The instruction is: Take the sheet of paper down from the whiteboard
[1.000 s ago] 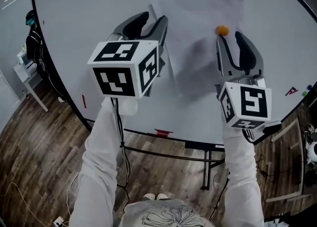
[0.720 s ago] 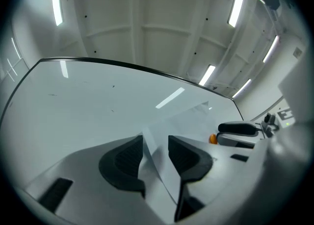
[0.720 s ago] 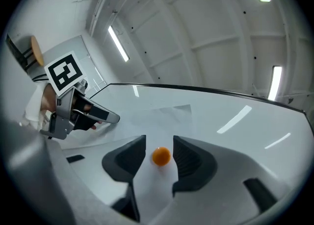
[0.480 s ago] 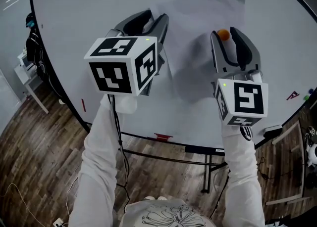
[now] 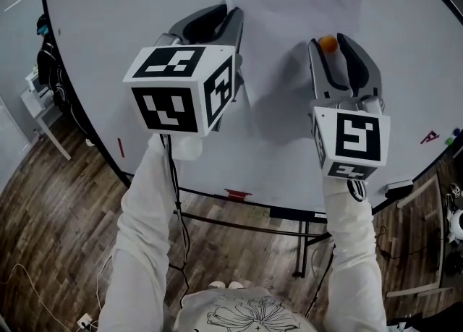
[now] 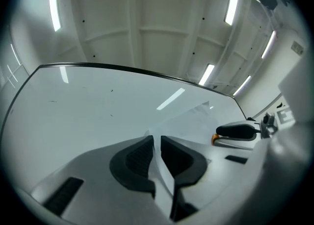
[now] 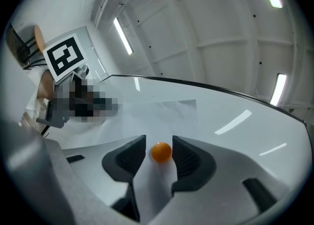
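The white sheet of paper (image 5: 289,12) lies flat against the whiteboard (image 5: 123,27), with an orange round magnet (image 5: 328,43) on its right side. My left gripper (image 5: 230,14) is at the sheet's left edge. Its jaws have just been closing. In the left gripper view they (image 6: 156,139) stand a narrow slit apart, with the curled paper edge (image 6: 158,162) running between them. My right gripper (image 5: 328,38) straddles the magnet. In the right gripper view the magnet (image 7: 161,152) sits between the open jaws (image 7: 161,143), with a thin gap beside it.
The whiteboard stands on a dark metal stand (image 5: 304,240) over a wood floor. A red marking (image 5: 237,194) is at its lower rim, and small coloured magnets (image 5: 427,136) are at its right. A white table (image 5: 36,106) stands at the far left.
My right gripper has moved up the board, so its jaws now flank the orange magnet. The left gripper's jaws have narrowed around the paper's left edge.
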{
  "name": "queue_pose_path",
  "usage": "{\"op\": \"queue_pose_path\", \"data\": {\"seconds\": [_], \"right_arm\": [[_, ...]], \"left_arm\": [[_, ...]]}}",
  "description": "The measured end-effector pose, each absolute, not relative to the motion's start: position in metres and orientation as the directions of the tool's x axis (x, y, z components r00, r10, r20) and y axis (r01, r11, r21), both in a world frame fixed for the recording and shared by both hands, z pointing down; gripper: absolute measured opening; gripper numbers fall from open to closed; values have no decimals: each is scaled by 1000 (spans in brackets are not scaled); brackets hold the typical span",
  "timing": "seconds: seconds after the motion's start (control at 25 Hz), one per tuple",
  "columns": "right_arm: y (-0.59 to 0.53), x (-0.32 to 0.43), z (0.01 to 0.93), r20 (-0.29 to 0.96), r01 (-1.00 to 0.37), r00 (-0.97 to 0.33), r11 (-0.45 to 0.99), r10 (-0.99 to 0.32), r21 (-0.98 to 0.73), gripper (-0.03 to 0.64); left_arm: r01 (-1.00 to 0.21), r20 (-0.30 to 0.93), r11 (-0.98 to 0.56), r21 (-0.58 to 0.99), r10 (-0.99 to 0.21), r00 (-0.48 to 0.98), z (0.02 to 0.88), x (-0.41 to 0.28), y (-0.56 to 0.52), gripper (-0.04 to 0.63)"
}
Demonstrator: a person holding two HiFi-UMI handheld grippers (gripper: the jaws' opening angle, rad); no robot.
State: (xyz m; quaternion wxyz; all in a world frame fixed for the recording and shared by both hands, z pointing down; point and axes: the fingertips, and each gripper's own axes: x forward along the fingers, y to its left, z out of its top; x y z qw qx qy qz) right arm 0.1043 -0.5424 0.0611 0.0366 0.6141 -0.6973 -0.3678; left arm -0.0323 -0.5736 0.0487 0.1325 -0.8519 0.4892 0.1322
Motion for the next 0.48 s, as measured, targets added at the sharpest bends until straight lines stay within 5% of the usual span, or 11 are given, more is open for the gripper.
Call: {"op": "queue_pose_path", "data": {"seconds": [0.48], "right_arm": [[-548, 112, 67, -406, -829, -221, -49, -887, 558, 121]], "left_arm": [[-877, -390, -472, -89, -794, 467, 48, -35, -568, 5]]}}
